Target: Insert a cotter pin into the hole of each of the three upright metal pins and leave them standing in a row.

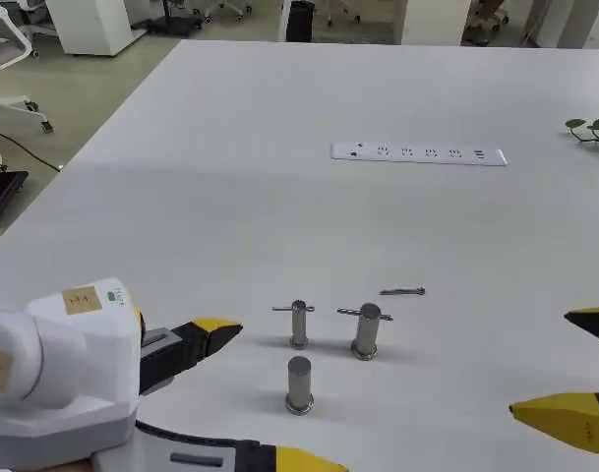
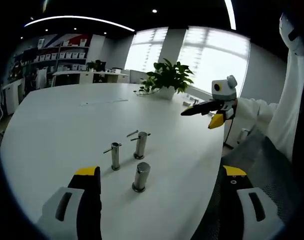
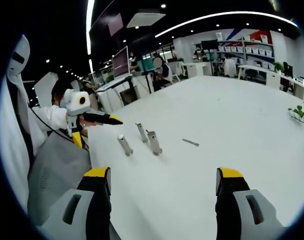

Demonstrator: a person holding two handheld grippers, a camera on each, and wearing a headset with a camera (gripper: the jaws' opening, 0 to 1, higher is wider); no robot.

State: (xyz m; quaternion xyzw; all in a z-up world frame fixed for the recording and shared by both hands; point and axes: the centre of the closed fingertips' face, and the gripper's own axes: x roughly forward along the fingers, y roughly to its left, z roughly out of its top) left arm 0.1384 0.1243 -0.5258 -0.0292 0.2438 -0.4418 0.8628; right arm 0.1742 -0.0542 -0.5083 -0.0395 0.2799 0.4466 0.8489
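On the worktop point(image 1: 279, 177), one fitted pin point(image 1: 299, 324) and its neighbour point(image 1: 366, 330) stand abreast. The bare pin point(image 1: 299, 383) stands at their 6 o'clock, and the loose cotter pin point(image 1: 403, 292) lies at 1 o'clock. The left gripper point(image 2: 160, 174) and right gripper point(image 3: 164, 172) flank them with fingers spread and empty, likely ready to fetch it.

An open-plan office with a big shared work table.
The large white rectangular table point(image 1: 230, 197) carries a long white plastic power strip point(image 1: 418, 153), and white swivel chairs on castors point(image 1: 6, 49) stand beside it on a pale floor. Around the table there are a leafy green plant in a white pot point(image 2: 166, 77), tall bright windows point(image 2: 211, 55), wall shelves with rows of white boxes point(image 2: 67, 55), a flat monitor on a desk point(image 3: 121, 61) and long ceiling light strips point(image 2: 77, 20).
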